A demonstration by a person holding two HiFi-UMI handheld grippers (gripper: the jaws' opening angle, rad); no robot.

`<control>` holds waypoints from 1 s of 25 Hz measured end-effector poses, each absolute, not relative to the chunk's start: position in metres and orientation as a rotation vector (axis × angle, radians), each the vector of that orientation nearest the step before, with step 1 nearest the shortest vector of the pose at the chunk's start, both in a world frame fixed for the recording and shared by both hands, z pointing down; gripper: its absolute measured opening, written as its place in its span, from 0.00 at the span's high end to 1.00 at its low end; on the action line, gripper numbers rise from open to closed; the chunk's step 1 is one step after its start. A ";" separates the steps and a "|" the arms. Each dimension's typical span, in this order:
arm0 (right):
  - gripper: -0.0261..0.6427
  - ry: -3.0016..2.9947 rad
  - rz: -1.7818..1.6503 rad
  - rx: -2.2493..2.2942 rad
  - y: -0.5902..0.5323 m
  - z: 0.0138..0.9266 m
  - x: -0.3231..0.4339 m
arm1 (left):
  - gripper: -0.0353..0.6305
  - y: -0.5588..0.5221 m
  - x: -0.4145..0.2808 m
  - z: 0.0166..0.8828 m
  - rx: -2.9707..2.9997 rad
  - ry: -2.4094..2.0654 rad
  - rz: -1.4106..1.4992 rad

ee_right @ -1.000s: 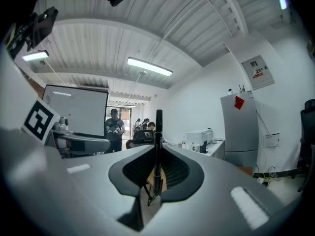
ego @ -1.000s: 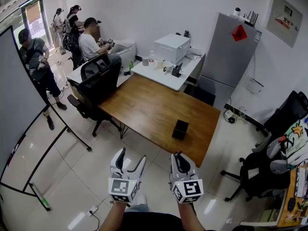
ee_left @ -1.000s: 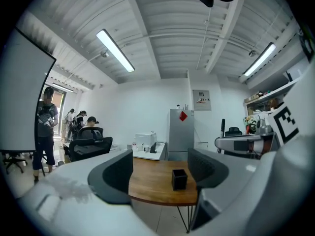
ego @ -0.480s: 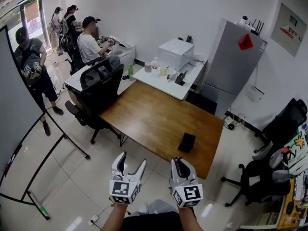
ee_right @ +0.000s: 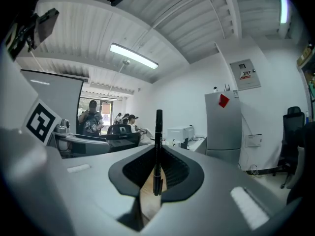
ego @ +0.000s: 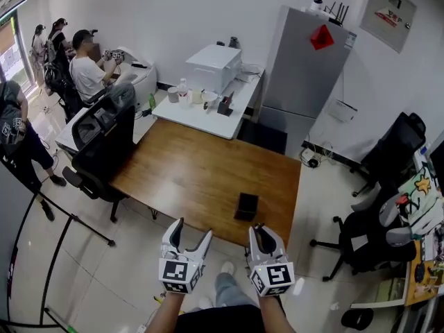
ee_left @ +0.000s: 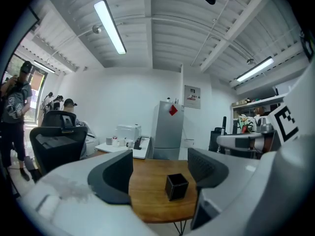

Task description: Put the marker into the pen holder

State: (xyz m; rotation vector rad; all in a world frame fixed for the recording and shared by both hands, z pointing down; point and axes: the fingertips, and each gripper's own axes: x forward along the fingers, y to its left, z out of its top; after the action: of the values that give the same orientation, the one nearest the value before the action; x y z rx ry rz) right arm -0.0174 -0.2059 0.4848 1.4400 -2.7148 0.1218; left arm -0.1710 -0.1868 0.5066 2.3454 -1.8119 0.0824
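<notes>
Between the right gripper's (ee_right: pixel 157 178) closed jaws, the marker (ee_right: pixel 158 151) stands upright.

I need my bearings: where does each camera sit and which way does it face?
Head view: on the person's head, looking steeply down at the wooden table and pen holder; forearms, left gripper, right gripper show.
Left gripper view: on that gripper, looking level at the pen holder; its open jaws show.
Right gripper view: on that gripper, facing the fridge; jaws shut on the upright marker.
Head and left gripper views share the pen holder.
</notes>
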 end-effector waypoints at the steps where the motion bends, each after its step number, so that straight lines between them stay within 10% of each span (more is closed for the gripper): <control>1: 0.90 -2.719 0.124 1.462 -0.216 0.484 -0.011 | 0.42 -0.198 -0.165 0.507 2.365 -1.801 0.095; 25: 0.90 -2.816 0.131 1.490 -0.371 0.470 0.049 | 0.42 -0.374 -0.083 0.485 2.497 -1.737 0.143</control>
State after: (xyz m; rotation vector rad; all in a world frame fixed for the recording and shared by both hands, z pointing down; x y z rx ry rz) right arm 0.0485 -0.3712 0.4704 1.4898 -2.8165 0.1306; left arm -0.0833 -0.3741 0.4852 2.4966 -1.7370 0.1430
